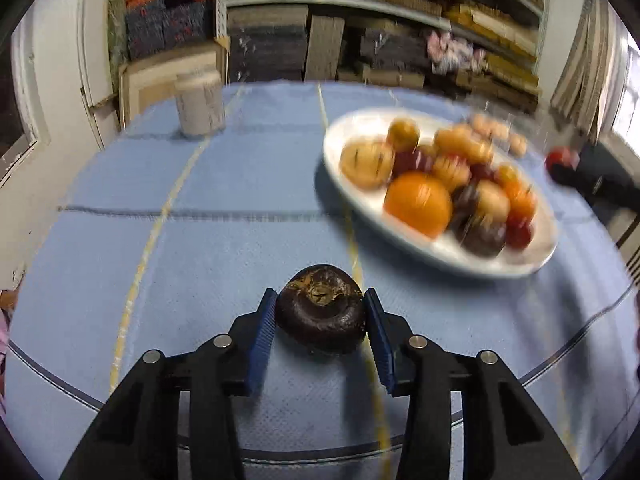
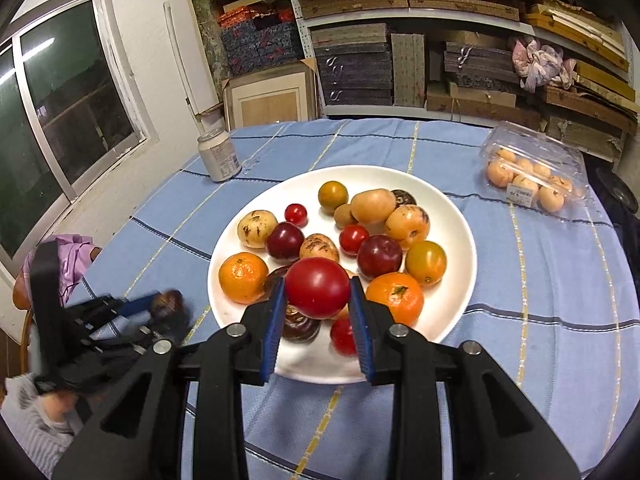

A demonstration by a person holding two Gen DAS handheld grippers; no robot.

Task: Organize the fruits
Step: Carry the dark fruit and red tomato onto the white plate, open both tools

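My left gripper (image 1: pixel 320 304) is shut on a dark purple mangosteen (image 1: pixel 322 308) and holds it over the blue tablecloth, left of the white plate (image 1: pixel 472 262). The plate holds several mixed fruits, blurred in this view. In the right wrist view my right gripper (image 2: pixel 318 294) is shut on a red tomato (image 2: pixel 317 293) above the near part of the plate (image 2: pixel 456 208). The plate carries oranges, plums, small tomatoes, yellow fruits and mangosteens. The left gripper with its mangosteen (image 2: pixel 168 302) shows blurred at the left of the plate.
A white jar (image 2: pixel 219 154) stands at the table's far left. A clear plastic box of small orange fruits (image 2: pixel 534 172) lies at the far right. Shelves of stacked boxes stand behind the round table (image 2: pixel 540 280). A window is on the left wall.
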